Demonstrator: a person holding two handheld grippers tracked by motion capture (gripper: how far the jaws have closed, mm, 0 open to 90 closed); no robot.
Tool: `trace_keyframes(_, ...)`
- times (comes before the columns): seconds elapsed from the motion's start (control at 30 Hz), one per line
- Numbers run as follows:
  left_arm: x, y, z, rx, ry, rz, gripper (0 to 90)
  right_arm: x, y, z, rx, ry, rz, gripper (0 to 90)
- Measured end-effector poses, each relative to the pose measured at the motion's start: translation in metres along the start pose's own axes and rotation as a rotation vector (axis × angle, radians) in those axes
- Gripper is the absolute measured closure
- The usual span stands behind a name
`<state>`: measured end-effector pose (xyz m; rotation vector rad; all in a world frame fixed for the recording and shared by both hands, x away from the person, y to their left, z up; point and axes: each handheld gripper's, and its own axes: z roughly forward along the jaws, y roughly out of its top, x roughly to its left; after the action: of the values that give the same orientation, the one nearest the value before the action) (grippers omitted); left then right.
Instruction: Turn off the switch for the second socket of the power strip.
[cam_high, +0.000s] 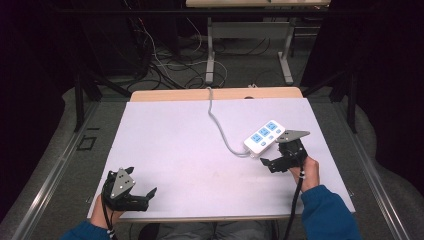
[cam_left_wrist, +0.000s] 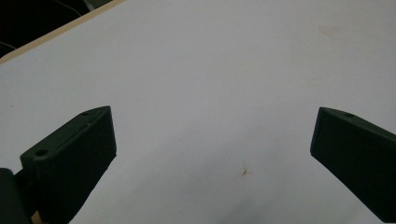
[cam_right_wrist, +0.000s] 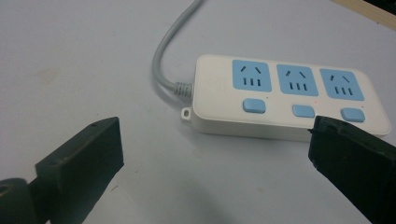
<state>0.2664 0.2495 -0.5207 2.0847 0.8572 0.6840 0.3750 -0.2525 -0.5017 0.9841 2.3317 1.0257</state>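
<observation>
The power strip lies flat on the white worktop, right of centre, its grey cord running off the far edge. It has 3 blue sockets, each with a blue switch below. Your right tongs sit just beside its near end, jaws apart, with nothing between them. Your left tongs rest well apart at the near left corner, also apart and empty. You look to be at the approach step. Next, ease the right tongs forward so the jaws straddle the strip's body or line 1 tip with a switch.
</observation>
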Motion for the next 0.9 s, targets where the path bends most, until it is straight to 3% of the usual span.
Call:
trace_keyframes(0.43,0.002,0.0,0.001,0.002,0.005,0.005,0.4,-0.019,0.005,0.007,-0.012,-0.009,0.037,2.6)
trace_keyframes(0.53,0.001,0.0,0.003,0.002,-0.005,-0.012,0.4,-0.022,0.007,0.011,0.0,-0.019,0.028,2.6)
trace_keyframes(0.9,0.001,-0.001,0.002,-0.005,-0.008,0.0,0.4,-0.03,0.017,0.02,-0.002,-0.047,0.027,1.5)
